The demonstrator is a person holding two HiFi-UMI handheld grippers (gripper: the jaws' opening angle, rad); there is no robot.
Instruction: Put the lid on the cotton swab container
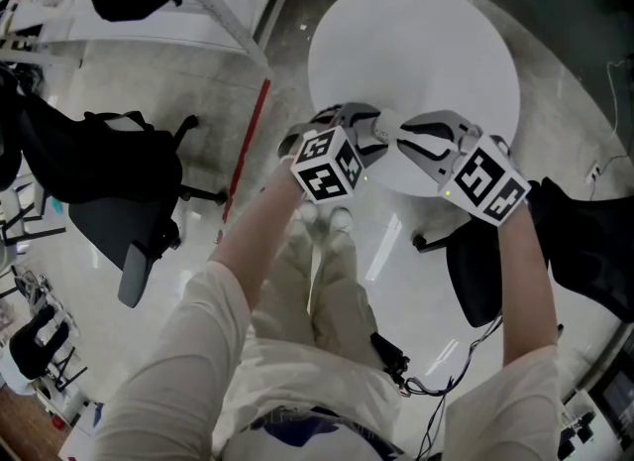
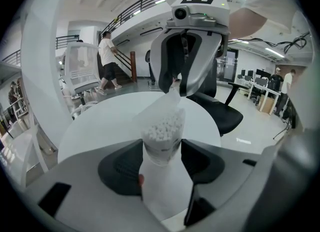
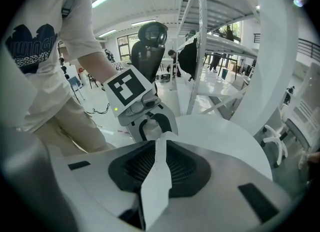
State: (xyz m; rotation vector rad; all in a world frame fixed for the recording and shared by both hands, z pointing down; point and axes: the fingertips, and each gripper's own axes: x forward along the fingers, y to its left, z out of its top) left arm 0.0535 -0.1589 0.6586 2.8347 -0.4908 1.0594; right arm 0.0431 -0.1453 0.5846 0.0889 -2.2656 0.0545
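Overhead, in the head view, the left gripper [image 1: 371, 137] and right gripper [image 1: 411, 140] meet tip to tip above the near edge of a round white table [image 1: 426, 43]. What lies between them is too small to tell.

From the left gripper view, the cotton swab container [image 2: 162, 176] sits between that gripper's jaws, which stand wide and press on its clear sides. Its open mouth shows packed white cotton swabs [image 2: 164, 126]. Opposite, the right gripper holds the translucent lid [image 2: 167, 101] tilted at the mouth's far rim.

From the right gripper view, its jaws stand narrow, clamped on the thin lid, seen edge-on. The lid's far end reaches toward the left gripper.
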